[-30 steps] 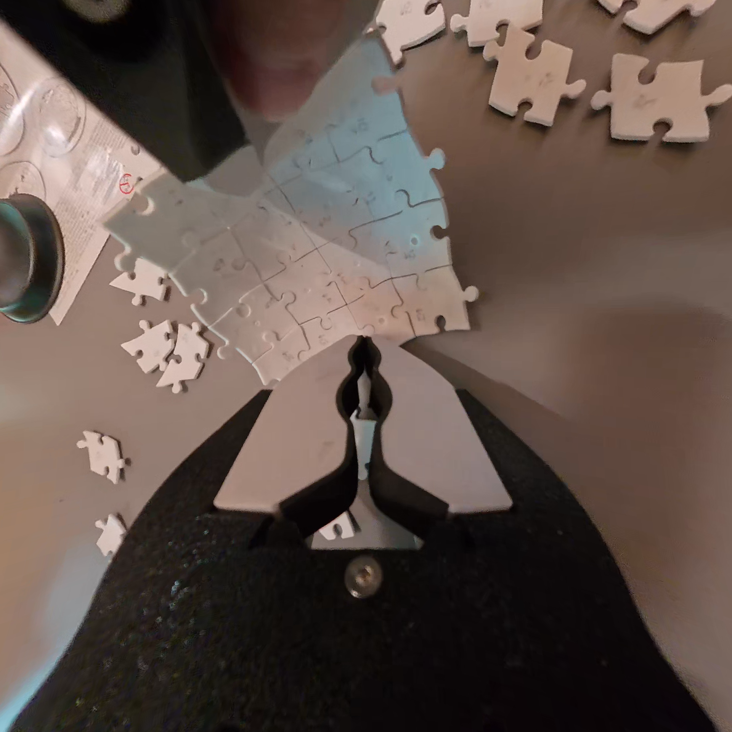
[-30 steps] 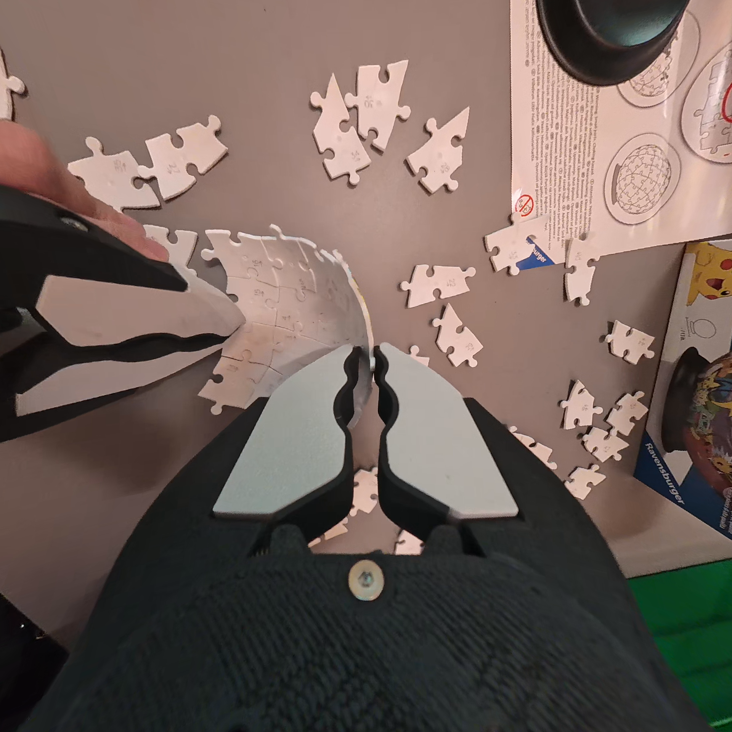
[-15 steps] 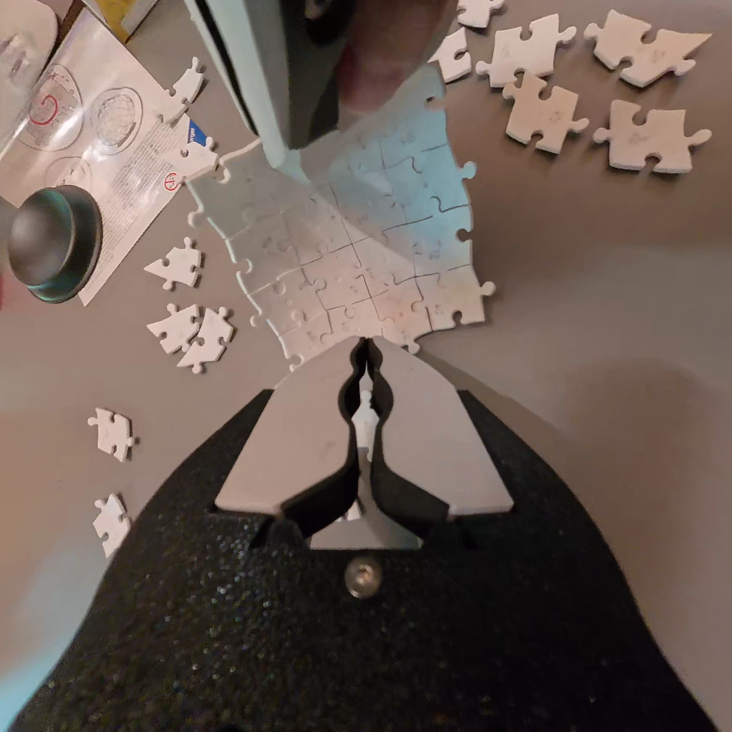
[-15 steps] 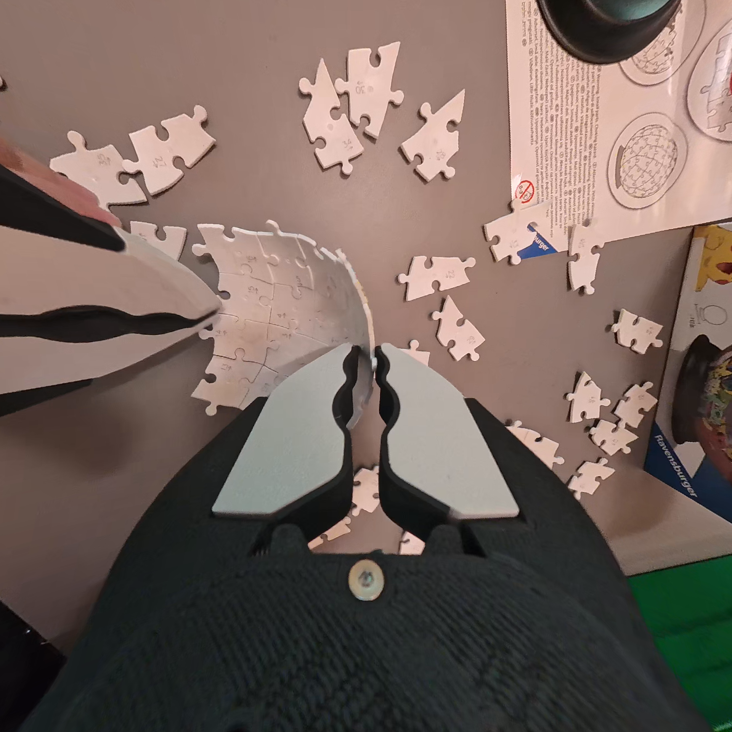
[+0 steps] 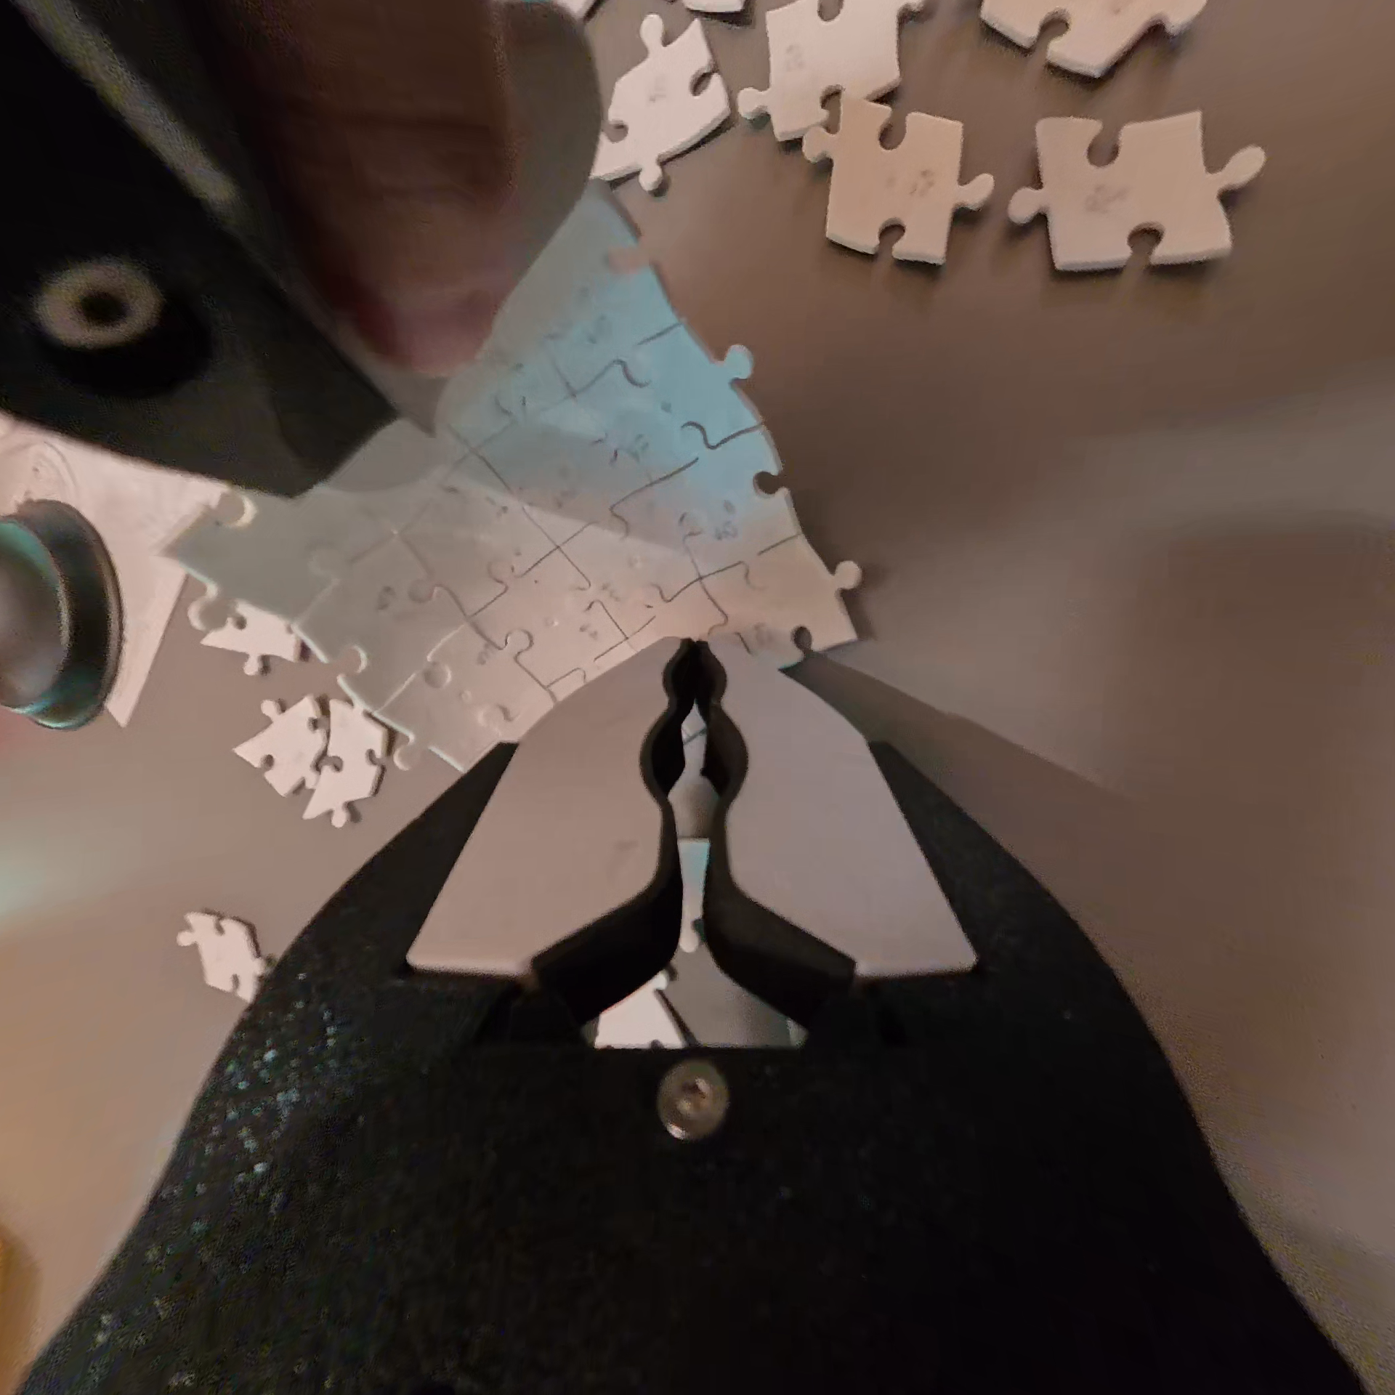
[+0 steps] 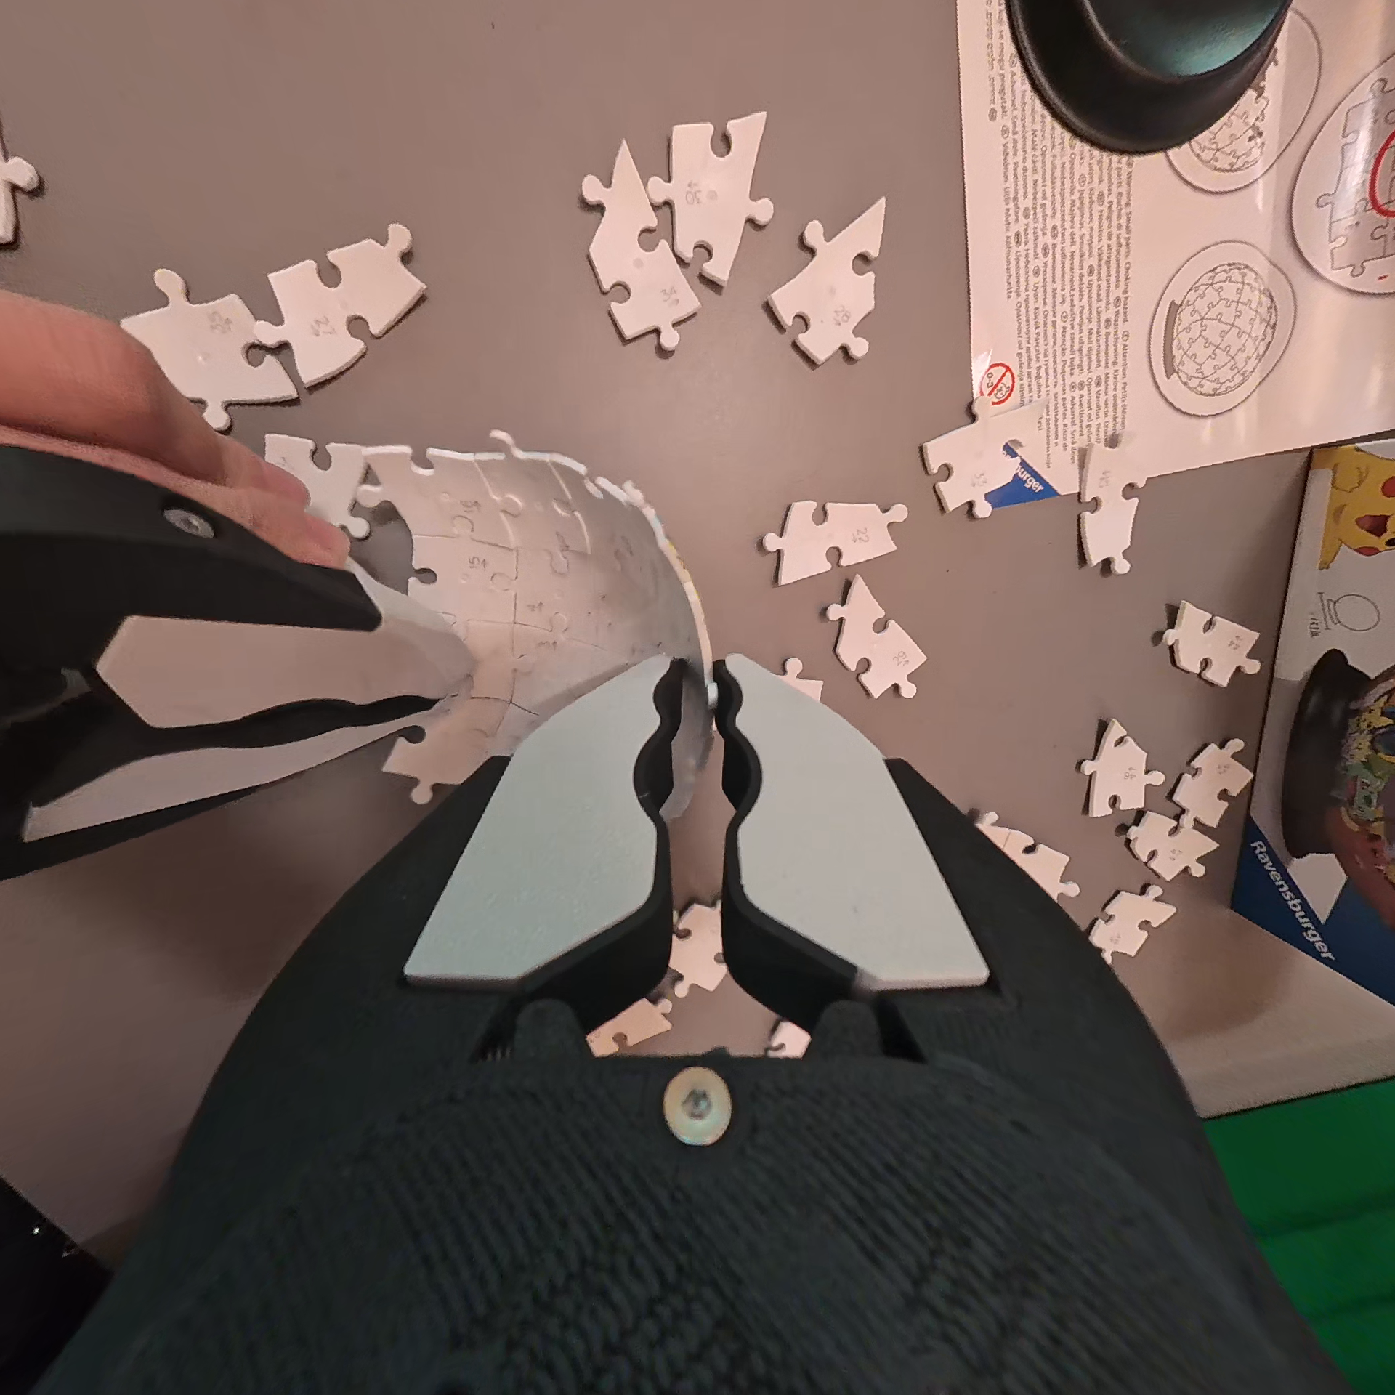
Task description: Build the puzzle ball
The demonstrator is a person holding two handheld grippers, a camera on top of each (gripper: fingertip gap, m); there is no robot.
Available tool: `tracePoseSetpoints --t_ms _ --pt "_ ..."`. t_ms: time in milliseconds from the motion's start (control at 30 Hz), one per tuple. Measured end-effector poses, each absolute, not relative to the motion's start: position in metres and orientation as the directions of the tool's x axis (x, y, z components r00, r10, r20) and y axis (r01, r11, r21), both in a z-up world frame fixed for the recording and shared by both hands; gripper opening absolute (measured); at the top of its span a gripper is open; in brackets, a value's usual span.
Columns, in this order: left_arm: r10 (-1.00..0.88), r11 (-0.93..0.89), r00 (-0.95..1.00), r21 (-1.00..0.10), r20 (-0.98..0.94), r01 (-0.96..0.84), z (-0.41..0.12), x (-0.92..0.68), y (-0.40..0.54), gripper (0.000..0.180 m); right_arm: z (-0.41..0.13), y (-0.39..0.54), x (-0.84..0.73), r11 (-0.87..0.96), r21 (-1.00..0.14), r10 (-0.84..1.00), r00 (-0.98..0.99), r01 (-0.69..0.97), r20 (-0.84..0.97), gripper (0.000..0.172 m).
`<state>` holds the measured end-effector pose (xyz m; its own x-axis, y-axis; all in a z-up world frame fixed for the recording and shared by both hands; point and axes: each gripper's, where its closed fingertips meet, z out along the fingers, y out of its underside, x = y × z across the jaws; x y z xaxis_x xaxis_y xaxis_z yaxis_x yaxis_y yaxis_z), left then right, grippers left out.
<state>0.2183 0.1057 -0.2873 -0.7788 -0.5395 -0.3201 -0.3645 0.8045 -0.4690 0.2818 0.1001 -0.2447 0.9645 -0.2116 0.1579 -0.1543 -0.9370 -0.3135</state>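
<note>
Both grippers clamp one curved white shell of joined jigsaw pieces (image 6: 543, 604) above grey table (image 6: 453, 113): left gripper (image 5: 694, 655) clenched on its lower edge, right gripper (image 6: 698, 679) on its rim. Loose white pcs (image 6: 838, 532) lie nearby.

The table (image 6: 491, 113) is a flat matt grey, smooth, no shine at all. Loose pieces (image 6: 834, 532) look like stiff white plastic or card, chalky matt backs with tiny embossed marks. The curved shell (image 6: 543, 574) is the same stuff, seams showing, hard to say more since it's blurry in the left view. Both grippers have grainy black printed-plastic bodies, the right gripper (image 6: 698, 679) showing ribbed layer lines, the left gripper (image 5: 694, 657) a sparkly rough grain. Finger (image 6: 566, 830) plates are smooth pale matt. Each has a shiny metal screw (image 6: 696, 1107). The leaflet (image 6: 1094, 302) is thin paper, the box (image 6: 1344, 755) glossy card, the stand (image 6: 1132, 75) satin black plastic
</note>
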Motion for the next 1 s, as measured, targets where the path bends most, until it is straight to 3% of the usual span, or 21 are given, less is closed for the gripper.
tracePoseSetpoints --t_ms 300,433,767,833,1000 --pt "-0.456 0.860 -0.793 -0.431 -0.404 -0.275 -0.286 0.220 0.106 0.000 -0.246 0.101 0.283 -0.926 -0.333 -0.238 0.959 -0.177 0.152 0.008" --pt "-0.454 0.839 -0.817 -0.480 -0.356 -0.257 -0.286 0.217 0.102 0.000 -0.249 0.100 0.281 -0.917 -0.348 -0.251 0.959 -0.194 0.130 0.009" --pt "-0.390 0.885 -0.826 -0.415 -0.407 -0.213 -0.286 0.214 0.102 0.000 -0.248 0.098 0.278 -0.911 -0.363 -0.258 0.957 -0.196 0.130 0.008" --pt "-0.425 0.860 -0.807 -0.460 -0.409 -0.220 -0.281 0.216 0.103 0.000 -0.251 0.096 0.278 -0.913 -0.356 -0.260 0.957 -0.200 0.129 0.009" --pt "-0.732 0.567 -0.633 -0.739 -0.251 -0.362 -0.232 0.222 0.121 0.000 -0.254 0.090 0.279 -0.881 -0.398 -0.314 0.946 -0.256 0.086 0.010"
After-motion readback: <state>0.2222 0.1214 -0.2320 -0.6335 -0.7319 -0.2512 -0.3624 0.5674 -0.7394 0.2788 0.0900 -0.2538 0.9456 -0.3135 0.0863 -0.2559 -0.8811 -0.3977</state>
